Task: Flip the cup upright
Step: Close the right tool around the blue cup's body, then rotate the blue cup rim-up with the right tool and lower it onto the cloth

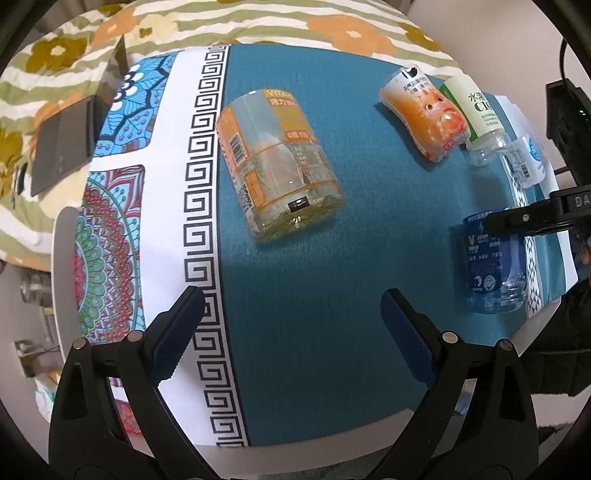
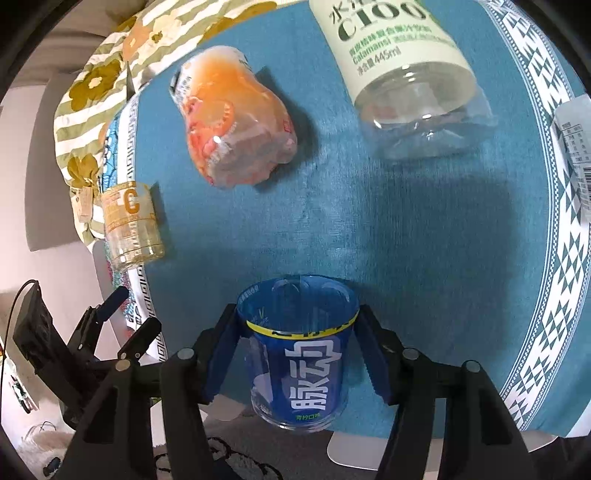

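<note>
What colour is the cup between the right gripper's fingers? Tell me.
Blue, with a yellow band and white characters; the right wrist view shows the cup best.

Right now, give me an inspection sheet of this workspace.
Surface: teal mat with patterned borders on a white table.
Job's things: blue cup between the right gripper's fingers, at the table's near edge.
Clutter: yellow cup, orange cup, green-label cup and white-label cup, all cut from bottles; orange one lying down.
Grippers: right gripper closed on the blue cup; left gripper open, holding nothing.
Cables: black cable by a black device at the right edge.
Surroundings: floral striped bedding behind the table; dark notebook on it.
</note>
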A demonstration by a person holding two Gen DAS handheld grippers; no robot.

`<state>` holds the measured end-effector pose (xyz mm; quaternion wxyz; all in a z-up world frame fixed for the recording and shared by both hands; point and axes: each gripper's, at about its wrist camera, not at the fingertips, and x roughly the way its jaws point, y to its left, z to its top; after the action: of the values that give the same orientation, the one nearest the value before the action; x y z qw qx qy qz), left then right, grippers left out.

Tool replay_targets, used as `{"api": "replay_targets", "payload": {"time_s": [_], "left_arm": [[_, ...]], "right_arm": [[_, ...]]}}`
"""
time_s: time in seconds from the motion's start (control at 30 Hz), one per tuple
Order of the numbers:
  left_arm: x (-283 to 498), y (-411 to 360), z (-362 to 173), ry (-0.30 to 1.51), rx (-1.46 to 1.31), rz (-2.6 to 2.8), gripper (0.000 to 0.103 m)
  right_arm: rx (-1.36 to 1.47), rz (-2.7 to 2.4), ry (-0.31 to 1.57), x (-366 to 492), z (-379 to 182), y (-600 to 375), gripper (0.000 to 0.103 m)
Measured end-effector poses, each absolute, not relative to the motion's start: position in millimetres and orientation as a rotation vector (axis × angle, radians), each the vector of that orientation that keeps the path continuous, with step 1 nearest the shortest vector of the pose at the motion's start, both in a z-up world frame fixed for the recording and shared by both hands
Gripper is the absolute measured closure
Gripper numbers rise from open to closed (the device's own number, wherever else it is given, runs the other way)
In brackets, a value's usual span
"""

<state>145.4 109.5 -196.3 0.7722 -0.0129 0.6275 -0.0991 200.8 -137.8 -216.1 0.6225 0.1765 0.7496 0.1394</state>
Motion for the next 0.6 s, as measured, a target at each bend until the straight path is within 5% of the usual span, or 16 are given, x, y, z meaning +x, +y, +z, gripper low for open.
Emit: {"api": "replay_targets", "payload": {"time_s": [0.13,0.33,0.6], "left_arm": [[142.5,112.9,-184.6,1.34,-0.026,-0.2,0.002],[140.6,118.4,-167.6,1.309,-0.042,-0.175,0.002],[130.8,121.6,-162.9,1.294,0.002,-0.146,0.002]], "right_arm": [[0.419,0.307,1.614,195.4,-188.6,-144.2,0.045],[0.35,0.173,1.155,165.5,-138.5,-139.8,0.045],[0.26,-0.004,0.827,138.2,-162.1,-118.6,0.045]]}}
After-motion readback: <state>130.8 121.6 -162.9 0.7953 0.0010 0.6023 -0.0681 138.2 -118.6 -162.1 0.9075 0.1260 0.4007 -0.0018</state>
